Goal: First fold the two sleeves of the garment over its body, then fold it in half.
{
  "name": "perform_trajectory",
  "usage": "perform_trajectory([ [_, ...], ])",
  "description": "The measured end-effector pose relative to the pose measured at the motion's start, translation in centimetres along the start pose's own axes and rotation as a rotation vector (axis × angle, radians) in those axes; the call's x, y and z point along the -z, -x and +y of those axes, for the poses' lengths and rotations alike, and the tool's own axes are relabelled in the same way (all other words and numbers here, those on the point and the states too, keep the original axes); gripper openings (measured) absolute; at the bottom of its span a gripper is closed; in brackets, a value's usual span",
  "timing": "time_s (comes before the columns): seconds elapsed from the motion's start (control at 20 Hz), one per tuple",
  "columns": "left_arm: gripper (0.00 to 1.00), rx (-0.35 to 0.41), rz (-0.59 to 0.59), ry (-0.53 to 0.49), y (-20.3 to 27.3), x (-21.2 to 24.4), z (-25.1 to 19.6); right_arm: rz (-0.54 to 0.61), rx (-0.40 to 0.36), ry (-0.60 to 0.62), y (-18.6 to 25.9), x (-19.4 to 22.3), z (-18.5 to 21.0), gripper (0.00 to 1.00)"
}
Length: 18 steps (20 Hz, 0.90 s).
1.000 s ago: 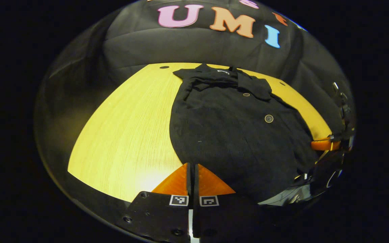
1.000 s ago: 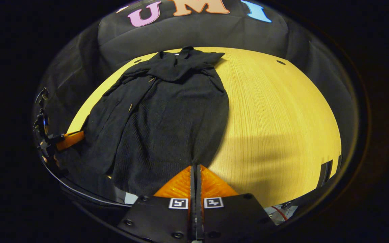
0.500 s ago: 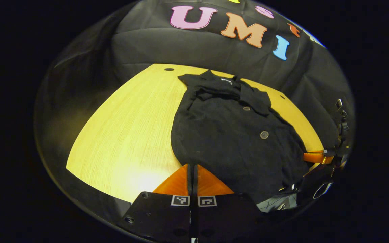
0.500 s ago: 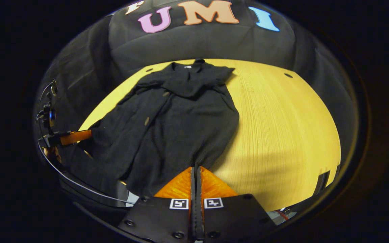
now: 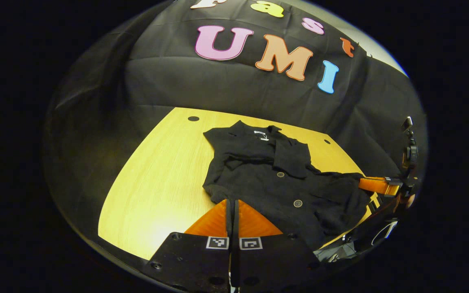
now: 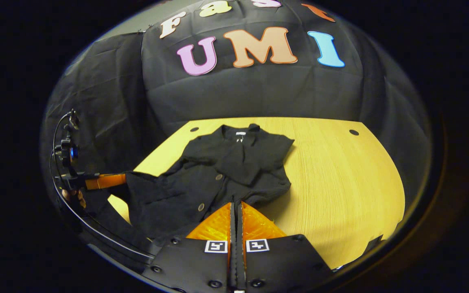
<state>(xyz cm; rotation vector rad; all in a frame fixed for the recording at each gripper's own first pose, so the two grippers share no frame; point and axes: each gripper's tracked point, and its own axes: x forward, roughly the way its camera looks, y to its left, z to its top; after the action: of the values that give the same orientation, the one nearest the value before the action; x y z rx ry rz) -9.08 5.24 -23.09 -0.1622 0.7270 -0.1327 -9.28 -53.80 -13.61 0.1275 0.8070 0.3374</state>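
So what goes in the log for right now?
phase: fold in half | left gripper: shut on shirt hem | right gripper: shut on hem | table: collar end lies flat

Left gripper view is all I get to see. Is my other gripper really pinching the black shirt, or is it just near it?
Observer: It is pinching. In the right gripper view, the right gripper has its fingers pressed together on the near edge of the garment.
Operator: Does my left one look okay from over there?
Observer: The left gripper reaches in level from the side. The garment corner it pinches is held up off the table.
Operator: Is there room next to the shirt?
Observer: Yes, a wide stretch of bare wood lies on the garment's far side, away from the left gripper.
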Motion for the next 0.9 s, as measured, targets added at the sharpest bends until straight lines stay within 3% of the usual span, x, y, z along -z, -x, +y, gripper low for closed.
perform_trajectory([
  [0.5,0.00,0.048,-0.091,0.021,-4.7,-11.9,-0.7,-0.090,-0.011,-0.069,-2.5,-10.5,-3.3,0.00],
  [0.9,0.00,0.025,-0.057,-0.007,-12.0,-16.9,1.1,-0.081,-0.002,-0.121,-8.6,-16.2,-6.7,0.02],
])
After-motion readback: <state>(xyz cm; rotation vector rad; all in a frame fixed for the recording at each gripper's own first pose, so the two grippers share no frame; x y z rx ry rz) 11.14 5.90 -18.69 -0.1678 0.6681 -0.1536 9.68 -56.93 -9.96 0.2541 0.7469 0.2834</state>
